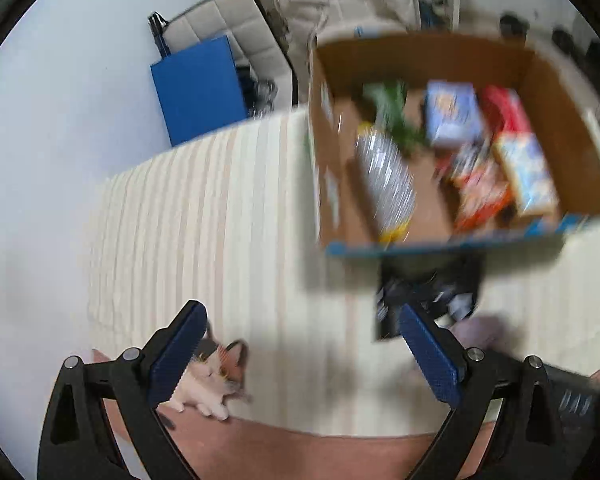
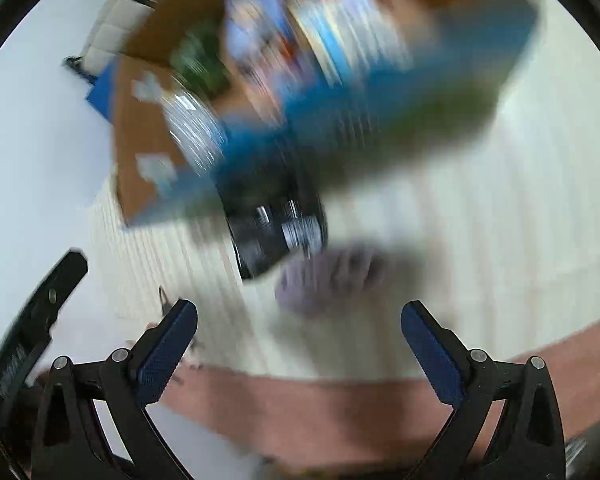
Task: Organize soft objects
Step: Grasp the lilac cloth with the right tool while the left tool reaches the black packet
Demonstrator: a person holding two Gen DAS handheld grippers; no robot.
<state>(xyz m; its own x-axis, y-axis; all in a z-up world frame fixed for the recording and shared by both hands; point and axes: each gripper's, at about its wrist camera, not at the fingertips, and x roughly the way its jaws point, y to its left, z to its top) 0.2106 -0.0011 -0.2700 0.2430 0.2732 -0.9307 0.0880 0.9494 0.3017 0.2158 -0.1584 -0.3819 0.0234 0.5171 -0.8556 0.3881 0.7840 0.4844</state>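
on the striped cloth (image 1: 228, 208): one cat plush (image 1: 214, 380), one box (image 1: 440, 52); left gripper (image 1: 302, 354) and right gripper (image 2: 298, 354) both spread, empty.

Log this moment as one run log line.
left tongs open, empty | right tongs open, empty | white plush cat toy on striped cloth | brown cardboard box holds packages

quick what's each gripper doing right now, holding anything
left gripper: jaws wide open, holding nothing, cat plush beside its left finger.
right gripper: jaws wide open, holding nothing.
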